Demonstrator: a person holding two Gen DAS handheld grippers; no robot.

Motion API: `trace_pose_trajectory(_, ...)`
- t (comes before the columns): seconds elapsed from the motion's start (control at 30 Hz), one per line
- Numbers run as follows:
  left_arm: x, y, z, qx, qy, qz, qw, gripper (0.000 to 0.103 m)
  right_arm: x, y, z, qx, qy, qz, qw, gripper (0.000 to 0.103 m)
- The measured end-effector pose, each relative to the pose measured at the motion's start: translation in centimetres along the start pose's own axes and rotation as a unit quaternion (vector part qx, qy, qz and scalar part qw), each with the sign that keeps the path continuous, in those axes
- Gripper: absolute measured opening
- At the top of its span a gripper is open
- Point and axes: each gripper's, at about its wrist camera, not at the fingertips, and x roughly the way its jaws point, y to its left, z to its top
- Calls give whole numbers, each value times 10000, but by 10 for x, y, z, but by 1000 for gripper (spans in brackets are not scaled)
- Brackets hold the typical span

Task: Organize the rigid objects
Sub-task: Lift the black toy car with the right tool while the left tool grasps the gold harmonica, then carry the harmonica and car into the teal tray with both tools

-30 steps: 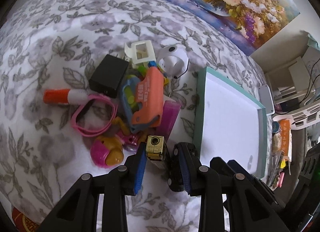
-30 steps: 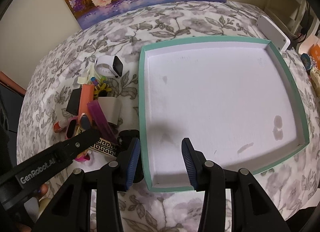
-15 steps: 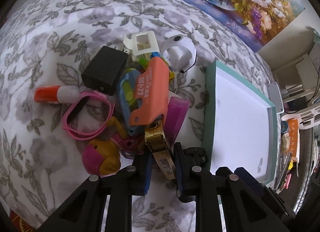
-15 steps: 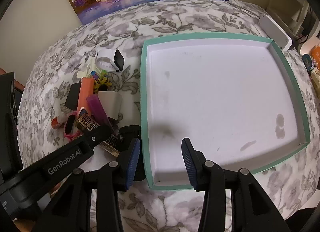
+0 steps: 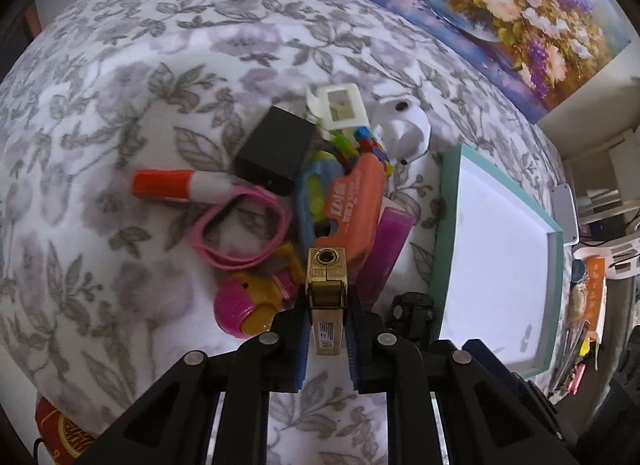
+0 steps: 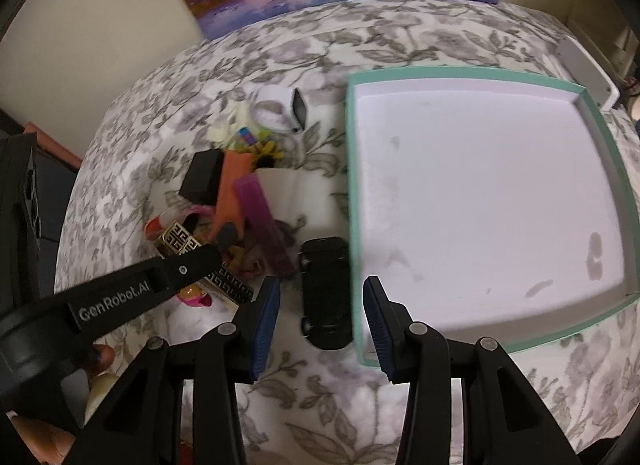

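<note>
One gold lighter (image 5: 326,297) (barcode label underneath) — clamped between left jaws.

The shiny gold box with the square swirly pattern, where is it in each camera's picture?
Left wrist view: the gold box sits low in the middle, clamped between the left gripper fingers, in front of the toy pile.
Right wrist view: the same box is low on the left, partly hidden by the left gripper's black finger.
Shared landmark: the teal-rimmed tray, which lies to the right of the box in both.
</note>
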Motion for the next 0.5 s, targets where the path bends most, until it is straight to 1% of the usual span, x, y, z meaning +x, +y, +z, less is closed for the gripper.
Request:
trace_pose_trajectory(0.17, -2, 14, 1, -157, 82, -71, 9998, 17, 10, 15, -3, -272, 121, -61, 9995, 43)
trace_pose_trajectory(0.3, 0, 19, 2, -230, 182, -168, 9994, 17, 22, 19, -3, -377, 192, -381, 9984, 43)
trace_pose_trajectory(0.5, 7, 22, 3, -263, 311, -154, 9991, 17, 35, 26, -3, -531, 277, -683, 9959, 42)
